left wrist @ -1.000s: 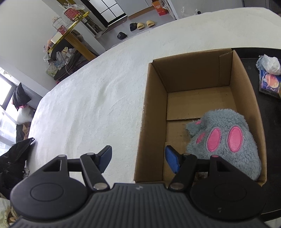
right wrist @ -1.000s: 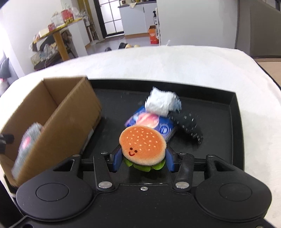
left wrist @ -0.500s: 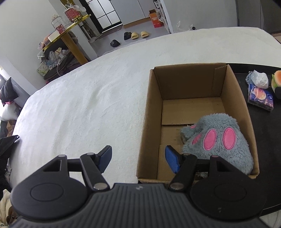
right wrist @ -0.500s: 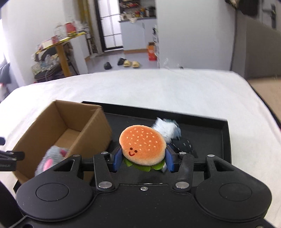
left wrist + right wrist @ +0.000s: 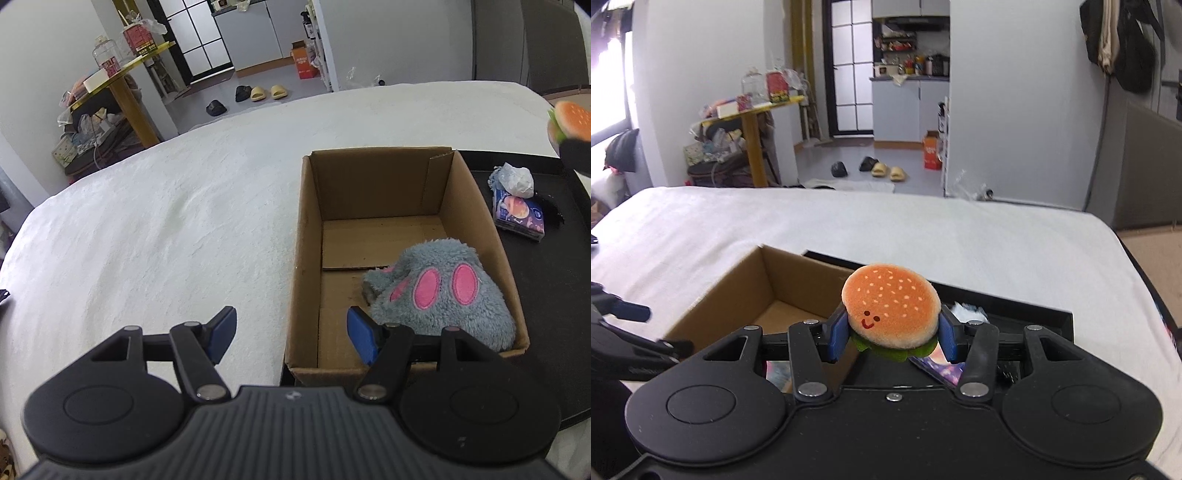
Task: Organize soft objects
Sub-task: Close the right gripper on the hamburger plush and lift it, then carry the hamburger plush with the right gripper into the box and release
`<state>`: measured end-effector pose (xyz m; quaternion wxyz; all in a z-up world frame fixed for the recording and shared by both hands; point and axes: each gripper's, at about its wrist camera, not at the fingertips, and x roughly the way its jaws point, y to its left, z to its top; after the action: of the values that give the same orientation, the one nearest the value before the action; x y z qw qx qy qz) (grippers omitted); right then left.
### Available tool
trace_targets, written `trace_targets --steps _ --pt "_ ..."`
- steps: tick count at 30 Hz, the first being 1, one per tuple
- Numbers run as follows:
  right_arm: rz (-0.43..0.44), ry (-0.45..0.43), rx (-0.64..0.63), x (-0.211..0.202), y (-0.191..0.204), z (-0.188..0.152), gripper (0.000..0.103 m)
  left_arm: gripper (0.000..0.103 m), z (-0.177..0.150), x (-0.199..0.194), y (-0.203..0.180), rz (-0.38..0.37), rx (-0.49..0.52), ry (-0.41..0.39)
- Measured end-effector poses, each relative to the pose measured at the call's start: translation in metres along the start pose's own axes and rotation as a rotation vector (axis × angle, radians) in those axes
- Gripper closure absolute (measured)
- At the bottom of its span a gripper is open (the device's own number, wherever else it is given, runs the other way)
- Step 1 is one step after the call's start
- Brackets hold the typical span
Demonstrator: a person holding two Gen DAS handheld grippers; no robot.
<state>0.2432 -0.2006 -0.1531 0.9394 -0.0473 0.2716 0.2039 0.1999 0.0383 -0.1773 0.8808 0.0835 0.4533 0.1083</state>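
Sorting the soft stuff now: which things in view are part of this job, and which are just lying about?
Job:
- burger plush, clamped in the right gripper
- grey plush, already in the cardboard box

Lying about:
- tissue pack and crumpled wrap on the black tray

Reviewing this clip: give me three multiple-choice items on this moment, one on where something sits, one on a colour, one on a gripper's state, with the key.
1. Where is the grey plush toy?
A. On the black tray
B. Inside the cardboard box
C. On the white cover

2. What colour are the oval patches on the grey plush toy?
A. Pink
B. Yellow
C. Green

3. What is the right gripper doing?
A. Open over nothing
B. Gripping a tissue pack
C. Closed on the burger plush

Key: 1 B, it lies in the box's near right corner. 2 A, two pink ovals show on the grey fur. 3 C, both blue fingers press the burger's sides, held in the air.
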Motion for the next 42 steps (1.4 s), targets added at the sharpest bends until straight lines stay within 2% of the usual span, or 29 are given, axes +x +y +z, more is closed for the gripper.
trace_targets --steps 4,12,13,14,17,21,26,34,36,39,42 --pt "0.022 -0.021 -0.029 -0.005 0.011 0.010 0.056 0.040 -0.002 0.003 0.007 -0.033 -0.019 -0.002" --pt "0.076 -0.004 -0.086 0.003 0.041 0.018 0.056 0.042 -0.006 0.006 0.014 -0.075 -0.033 -0.038" --pt "0.085 -0.001 -0.088 0.003 0.044 0.019 0.056 0.046 -0.007 0.007 0.015 -0.078 -0.041 -0.043" --pt "0.093 0.002 -0.093 0.005 0.047 0.020 0.056 0.055 -0.008 0.007 0.018 -0.078 -0.055 -0.049" --pt "0.110 0.010 -0.102 0.009 0.057 0.022 0.056 0.075 -0.008 0.012 0.028 -0.102 -0.105 -0.042" --pt "0.150 0.031 -0.113 0.011 0.065 0.021 0.056 0.080 -0.008 0.018 0.040 -0.163 -0.155 -0.030" --pt "0.195 0.074 -0.122 0.020 0.076 0.017 0.055 0.095 -0.008 0.023 0.044 -0.196 -0.176 -0.032" --pt "0.266 0.135 -0.151 0.033 0.101 0.012 0.054 0.095 -0.011 0.028 0.052 -0.245 -0.209 -0.051" --pt "0.290 0.165 -0.146 0.037 0.105 0.010 0.048 0.095 -0.011 0.029 0.055 -0.258 -0.223 -0.049" --pt "0.299 0.219 -0.126 0.040 0.105 0.008 0.046 0.095 -0.012 0.031 0.055 -0.263 -0.226 -0.038" --pt "0.298 0.233 -0.116 0.040 0.101 0.007 0.044 0.095 -0.012 0.030 0.054 -0.255 -0.217 -0.039"
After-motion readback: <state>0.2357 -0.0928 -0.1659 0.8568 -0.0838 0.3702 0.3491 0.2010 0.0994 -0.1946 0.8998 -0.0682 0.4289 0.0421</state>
